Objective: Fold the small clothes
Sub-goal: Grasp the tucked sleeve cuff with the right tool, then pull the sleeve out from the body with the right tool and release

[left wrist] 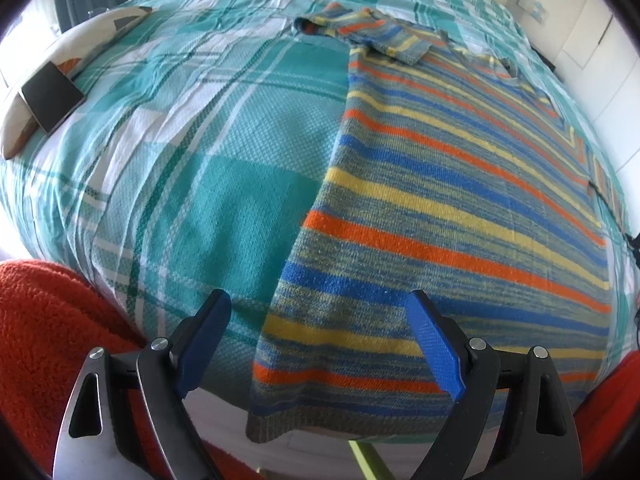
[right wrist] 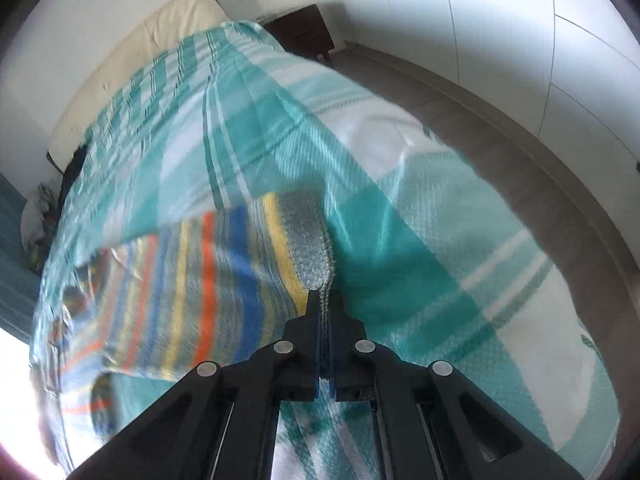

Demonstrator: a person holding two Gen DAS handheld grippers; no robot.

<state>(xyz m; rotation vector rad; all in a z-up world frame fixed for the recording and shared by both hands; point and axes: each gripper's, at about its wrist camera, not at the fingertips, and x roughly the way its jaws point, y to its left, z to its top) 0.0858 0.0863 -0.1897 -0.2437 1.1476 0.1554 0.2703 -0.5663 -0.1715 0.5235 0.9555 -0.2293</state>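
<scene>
1. The bed (left wrist: pixel 180 152) is covered by a teal plaid spread; broad open room is left toward 9 o'clock.
2. The striped sweater (left wrist: pixel 460 200) is laid at 3 o'clock; one sleeve is folded across at 12, the rest judged unfolded; its hem overhangs the bed edge at 6.
3. The left gripper (left wrist: pixel 320 344) is spread wide, empty; the right gripper (right wrist: pixel 326 312) is clamped on the grey ribbed edge.

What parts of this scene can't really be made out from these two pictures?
- Right wrist view: the striped sweater is smeared by motion blur, so its folds and far end are unreadable.
- Right wrist view: the right gripper has its jaws shut on the sweater's hem, hiding how much cloth is pinched.
- Left wrist view: the sweater's near hem drops over the bed edge, behind the open left gripper.
- Left wrist view: the dark flat object is too small to identify.
</scene>
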